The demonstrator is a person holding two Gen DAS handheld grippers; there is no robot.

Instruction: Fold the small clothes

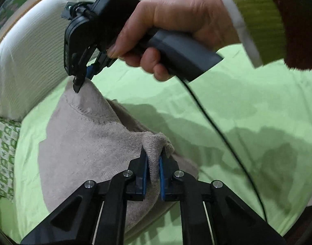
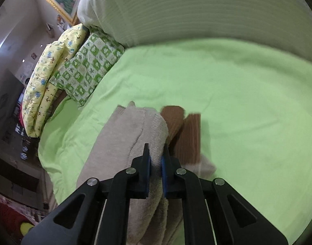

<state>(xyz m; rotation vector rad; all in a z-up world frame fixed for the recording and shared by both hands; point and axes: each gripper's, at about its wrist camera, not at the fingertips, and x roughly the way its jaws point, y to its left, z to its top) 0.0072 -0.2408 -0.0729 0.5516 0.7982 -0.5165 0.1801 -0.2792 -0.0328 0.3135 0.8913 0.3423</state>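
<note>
A small beige knit garment (image 1: 84, 143) hangs over the green bed sheet (image 1: 227, 106), held up at two points. My left gripper (image 1: 153, 163) is shut on a bunched edge of it at the near side. My right gripper (image 1: 79, 83), held in a hand, is shut on the far corner of the garment. In the right wrist view the right gripper (image 2: 156, 159) pinches the beige garment (image 2: 119, 143), whose brown ribbed cuffs (image 2: 184, 130) hang below over the green sheet (image 2: 237, 91).
A white ribbed pillow (image 1: 33, 57) lies along the far side of the bed. A green-and-white patterned pillow (image 2: 88, 67) and a yellow printed quilt (image 2: 45, 81) sit at the left end. A black cable (image 1: 227, 138) trails from the right gripper's handle.
</note>
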